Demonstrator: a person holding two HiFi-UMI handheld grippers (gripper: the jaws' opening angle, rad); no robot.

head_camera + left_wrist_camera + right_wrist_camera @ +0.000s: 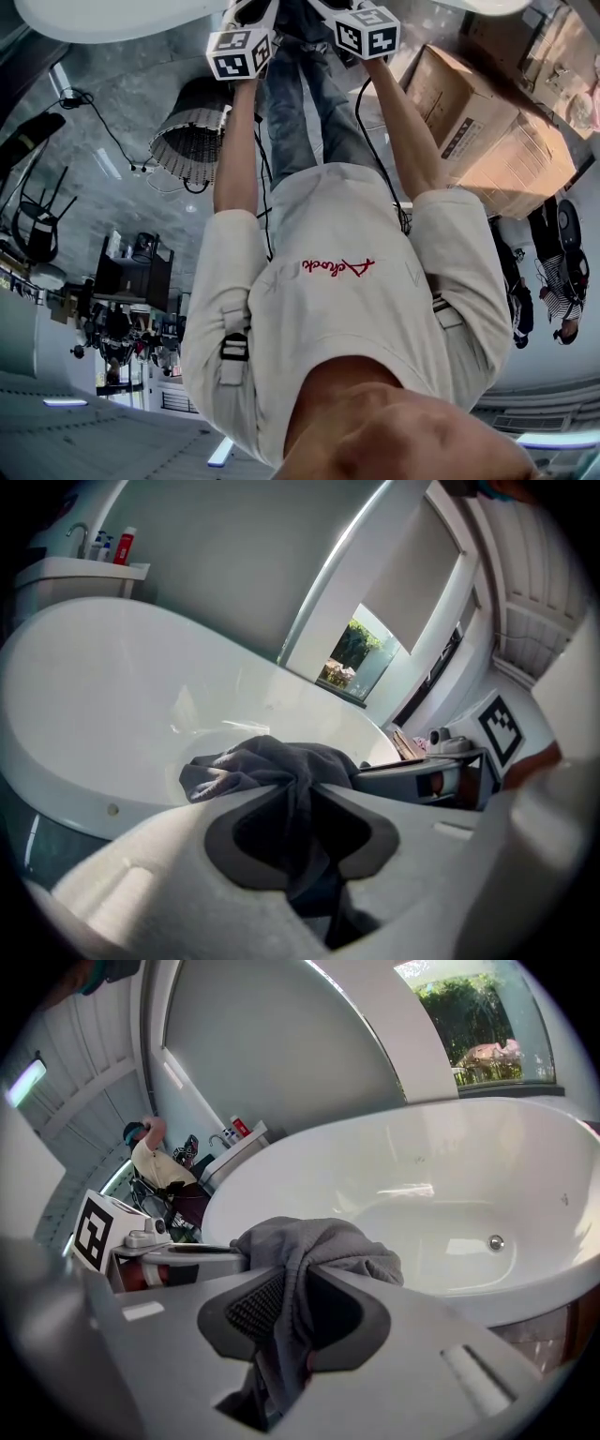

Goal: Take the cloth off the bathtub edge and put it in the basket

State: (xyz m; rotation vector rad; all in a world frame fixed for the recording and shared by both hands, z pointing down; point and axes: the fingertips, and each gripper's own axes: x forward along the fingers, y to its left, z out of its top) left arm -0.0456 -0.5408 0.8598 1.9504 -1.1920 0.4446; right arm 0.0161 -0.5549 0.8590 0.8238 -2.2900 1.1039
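The bathtub [84, 696] wall curves right ahead of both claws, its wide hollow open beyond the rim. The left claw [298, 803] and right claw [286, 1302] sit just beside each other, leaving little room between them. Each is clamped on the bunched cloth [267, 761], which fills the gap between its jaws. In the head view the wicker basket [192, 131] stands on the floor near the left arm, its mouth uncovered. A black cable [265, 178] runs through the narrow gap beside the person's legs [309, 103]. Cardboard boxes [487, 131] crowd the right side, close to the right arm
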